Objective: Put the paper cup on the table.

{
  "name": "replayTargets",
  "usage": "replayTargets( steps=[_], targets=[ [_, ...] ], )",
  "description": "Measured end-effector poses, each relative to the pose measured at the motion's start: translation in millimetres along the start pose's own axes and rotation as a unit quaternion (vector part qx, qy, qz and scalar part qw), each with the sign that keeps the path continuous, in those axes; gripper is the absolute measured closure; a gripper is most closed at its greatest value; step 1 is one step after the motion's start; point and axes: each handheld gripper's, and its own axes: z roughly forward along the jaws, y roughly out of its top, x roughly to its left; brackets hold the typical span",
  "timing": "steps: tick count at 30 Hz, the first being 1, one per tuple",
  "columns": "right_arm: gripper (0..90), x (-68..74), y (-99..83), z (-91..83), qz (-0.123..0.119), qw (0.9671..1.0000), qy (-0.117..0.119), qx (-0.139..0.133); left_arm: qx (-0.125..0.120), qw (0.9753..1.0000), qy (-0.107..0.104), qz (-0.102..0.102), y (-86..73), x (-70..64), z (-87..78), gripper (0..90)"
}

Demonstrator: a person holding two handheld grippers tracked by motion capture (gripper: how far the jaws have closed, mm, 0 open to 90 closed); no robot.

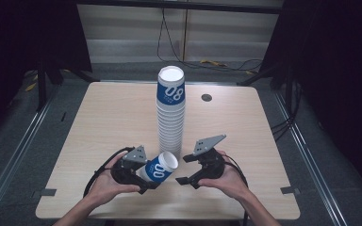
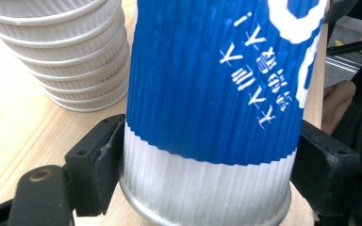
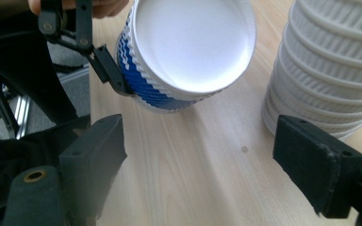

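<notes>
Left gripper clamps a loose blue-and-white paper cup, jaws pressing its ribbed wall near the base; cup tilted, just beside the foot of the tall cup stack at mid-table. Right gripper stands spread and empty, jaws facing the cup's white mouth. Step in hand looks like carrying the single cup; next move likely needs uprighting it, or a handover to the right.
</notes>
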Motion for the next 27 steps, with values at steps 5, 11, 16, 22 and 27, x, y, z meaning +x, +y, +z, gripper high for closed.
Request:
replayTargets(
  steps=[5,11,16,22,27],
  targets=[
    [19.4,0.0,0.8,4.3,-0.013,0.9996,-0.006,0.026,0.023,0.9996,0.012,0.005,-1.2,-1.0,3.0,20.0],
    [20.2,2.1,2.3,10.3,-0.032,0.9959,0.0,0.084,0.046,0.9979,0.036,0.03,7.0,-5.8,-0.2,20.1],
    [16.7,0.4,4.7,13.8,-0.033,0.9945,-0.006,0.099,0.058,0.9965,0.034,0.05,18.0,-9.9,-2.9,20.4],
    [18.2,1.4,6.3,14.0,-0.039,0.9931,-0.002,0.11,0.094,0.994,0.011,0.055,20.6,-10.0,6.0,20.3],
    [21.7,4.1,7.6,17.3,-0.047,0.9919,0.011,0.117,0.114,0.9917,0.005,0.059,20.9,-13.3,12.0,20.3]
  ],
)
